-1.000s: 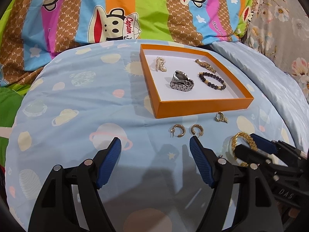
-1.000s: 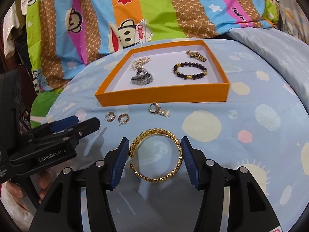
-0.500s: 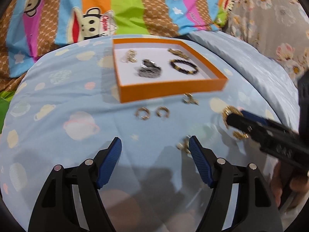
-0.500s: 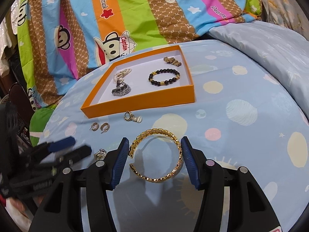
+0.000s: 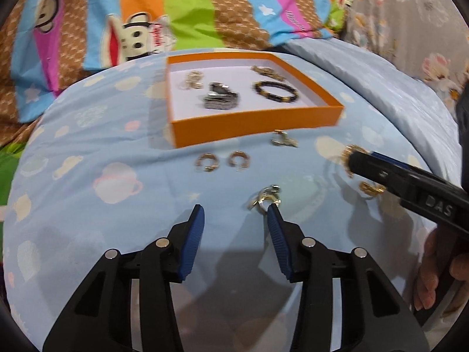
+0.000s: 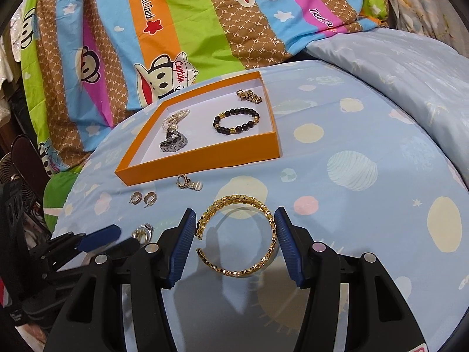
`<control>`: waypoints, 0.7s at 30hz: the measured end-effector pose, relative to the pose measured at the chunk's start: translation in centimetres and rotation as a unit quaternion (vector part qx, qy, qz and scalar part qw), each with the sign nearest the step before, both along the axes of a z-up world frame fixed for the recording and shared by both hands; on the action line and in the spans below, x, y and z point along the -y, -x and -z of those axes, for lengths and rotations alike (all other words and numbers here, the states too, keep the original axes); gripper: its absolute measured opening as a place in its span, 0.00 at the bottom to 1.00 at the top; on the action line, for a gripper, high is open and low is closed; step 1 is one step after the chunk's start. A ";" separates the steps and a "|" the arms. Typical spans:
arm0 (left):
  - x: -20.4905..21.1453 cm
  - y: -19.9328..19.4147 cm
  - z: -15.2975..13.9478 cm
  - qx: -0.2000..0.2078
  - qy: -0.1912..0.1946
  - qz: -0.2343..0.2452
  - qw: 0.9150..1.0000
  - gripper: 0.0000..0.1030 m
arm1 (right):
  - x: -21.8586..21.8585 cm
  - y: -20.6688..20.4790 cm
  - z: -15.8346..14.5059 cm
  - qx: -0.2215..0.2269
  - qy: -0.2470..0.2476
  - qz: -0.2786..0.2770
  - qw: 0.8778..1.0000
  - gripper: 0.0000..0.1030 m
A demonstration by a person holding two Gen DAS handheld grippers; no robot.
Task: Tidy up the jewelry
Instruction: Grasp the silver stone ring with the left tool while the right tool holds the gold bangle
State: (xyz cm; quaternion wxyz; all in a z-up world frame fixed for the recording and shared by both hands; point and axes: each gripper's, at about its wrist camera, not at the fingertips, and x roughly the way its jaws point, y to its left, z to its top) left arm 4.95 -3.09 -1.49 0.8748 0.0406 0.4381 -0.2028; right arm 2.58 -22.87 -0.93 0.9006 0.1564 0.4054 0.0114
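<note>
An orange tray [image 5: 255, 126] [image 6: 199, 158] on the blue bedspread holds a silver watch [image 5: 221, 99], a black bead bracelet [image 5: 275, 91], a pearl piece [image 5: 192, 79] and a gold clasp [image 5: 268, 72]. In front of the tray lie two hoop earrings [image 5: 208, 162] [image 5: 239, 160] and a small charm ring [image 5: 283, 139]. My left gripper [image 5: 236, 214] is closing with nothing between its pads. A small silver ring [image 5: 265, 198] lies at the tip of its right finger. My right gripper [image 6: 234, 226] is shut on a gold bangle [image 6: 237, 270], held just above the cloth.
A striped monkey-print quilt [image 6: 190, 29] is piled behind the tray, with a pale blue pillow [image 6: 410, 67] to the right. A hand [image 5: 439, 278] holds the right gripper at the left wrist view's right edge. The bedspread [image 6: 366, 220] falls away at the sides.
The left jaws have narrowed. The left gripper has shifted so the small silver ring now lies at its right fingertip. The right gripper still holds the bangle, and the tray looks farther from it.
</note>
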 end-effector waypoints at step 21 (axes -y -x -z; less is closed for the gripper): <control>3.5 -0.2 -0.4 0.014 0.008 0.080 0.997 0.10 | -0.2 -0.2 0.1 0.001 -0.002 -0.002 1.000 0.53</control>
